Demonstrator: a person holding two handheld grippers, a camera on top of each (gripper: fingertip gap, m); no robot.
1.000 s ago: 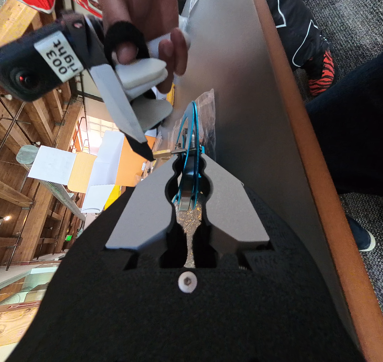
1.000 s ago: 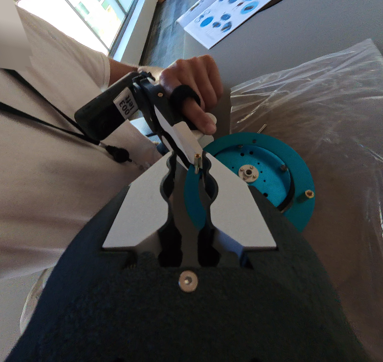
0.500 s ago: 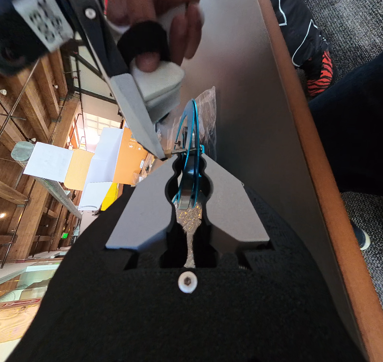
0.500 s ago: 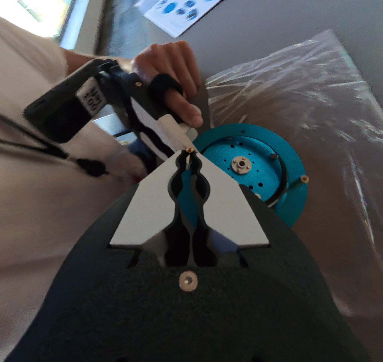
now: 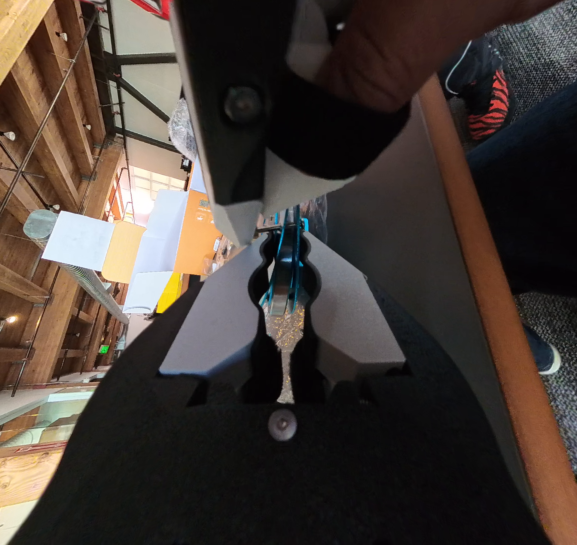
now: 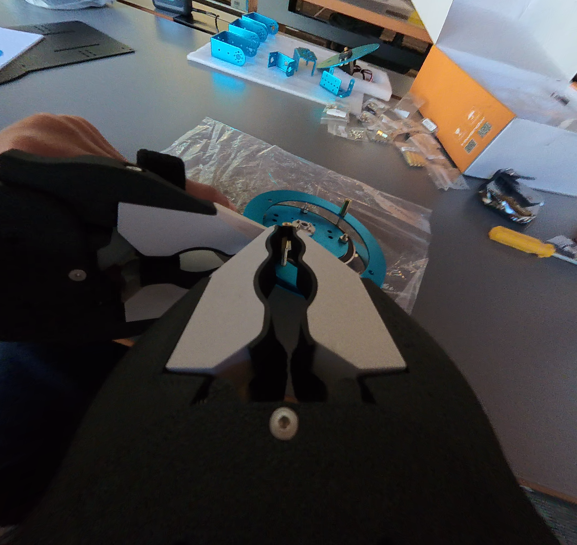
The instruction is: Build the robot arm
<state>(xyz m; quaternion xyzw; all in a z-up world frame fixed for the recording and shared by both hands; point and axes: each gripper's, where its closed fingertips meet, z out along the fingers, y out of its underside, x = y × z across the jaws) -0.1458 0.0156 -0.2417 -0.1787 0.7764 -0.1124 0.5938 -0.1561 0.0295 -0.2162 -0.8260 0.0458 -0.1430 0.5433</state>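
My left gripper [image 5: 285,234] is shut on the edge of a blue round metal disc assembly [image 5: 288,249], seen edge-on between its fingers. In the right wrist view the disc [image 6: 274,197] lies over a clear plastic bag [image 6: 249,161], with a brass standoff [image 6: 345,207] upright on it. My right gripper [image 6: 285,228] is shut on a small brass standoff [image 6: 285,250] and holds it just above the disc's near rim. The right gripper [image 5: 242,227] looms close at the top of the left wrist view, its tips beside the disc. The left gripper [image 6: 232,250] comes in from the left.
White foam with blue metal brackets [image 6: 237,46] lies at the back. Small hardware bags [image 6: 374,124], an orange and white box [image 6: 468,124] and a yellow-handled screwdriver [image 6: 521,246] are to the right. A black plate [image 6: 62,49] lies far left. The table's wooden edge [image 5: 468,249] is near. The tips of both grippers are at nearly the same place. Both grippers' tips are roughly 30 cm from the yellow-handled screwdriver [image 6: 521,246].
The right gripper has swung round and moved much closer to the left gripper, still holding the standoff at the disc. The left gripper has kept its hold on the disc.
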